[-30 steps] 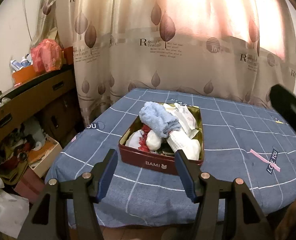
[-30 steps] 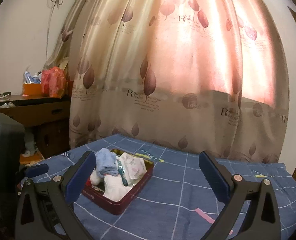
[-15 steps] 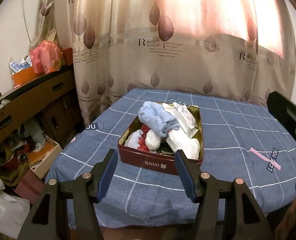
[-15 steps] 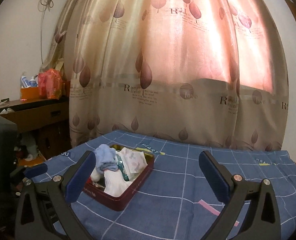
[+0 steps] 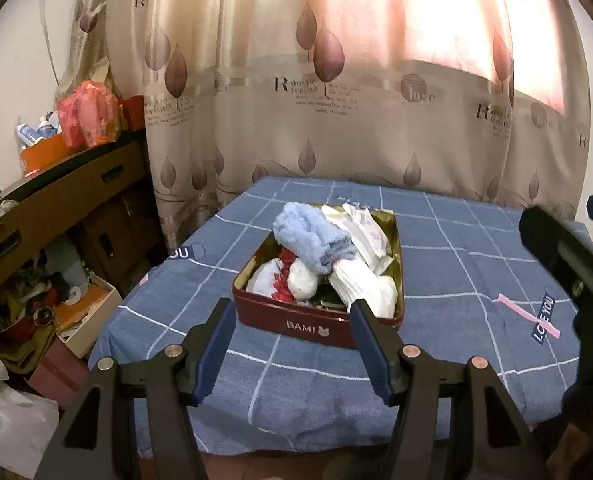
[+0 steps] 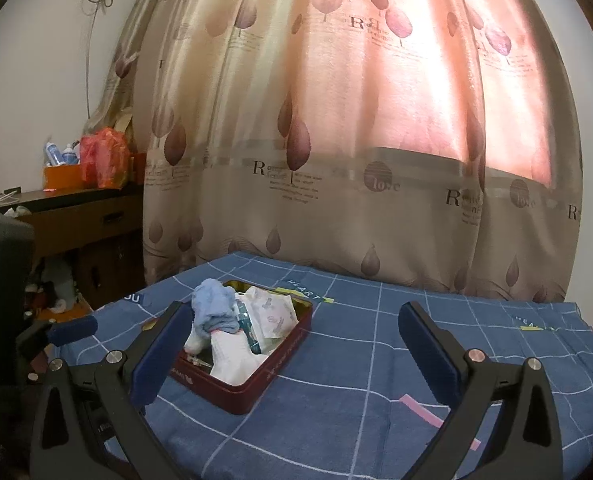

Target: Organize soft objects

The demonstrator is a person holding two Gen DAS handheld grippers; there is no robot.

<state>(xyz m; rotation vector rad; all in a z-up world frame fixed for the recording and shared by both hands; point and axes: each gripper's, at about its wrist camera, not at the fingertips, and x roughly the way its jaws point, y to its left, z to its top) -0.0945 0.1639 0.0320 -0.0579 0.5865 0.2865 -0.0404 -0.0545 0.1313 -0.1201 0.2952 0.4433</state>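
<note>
A dark red tin [image 5: 296,322] marked BAMI sits on the blue checked tablecloth [image 5: 456,276]. It holds a light blue fuzzy sock [image 5: 310,240], white socks [image 5: 360,284], printed white packets [image 5: 366,232] and a red-and-white item [image 5: 282,286]. My left gripper [image 5: 290,346] is open and empty, just short of the tin's near wall. My right gripper [image 6: 292,348] is open and empty, held above the cloth to the right of the tin [image 6: 264,380]. The blue sock [image 6: 212,308] shows there too.
A leaf-print curtain [image 5: 336,100] hangs behind the table. A wooden cabinet [image 5: 56,196] with an orange box and a red bag stands at the left, with clutter and boxes [image 5: 68,312] on the floor below. The table's near edge [image 5: 296,436] drops off close to me.
The right gripper has tilted upward a little, so the table sits lower in its view. The left gripper has barely moved. Both stay open and empty.
</note>
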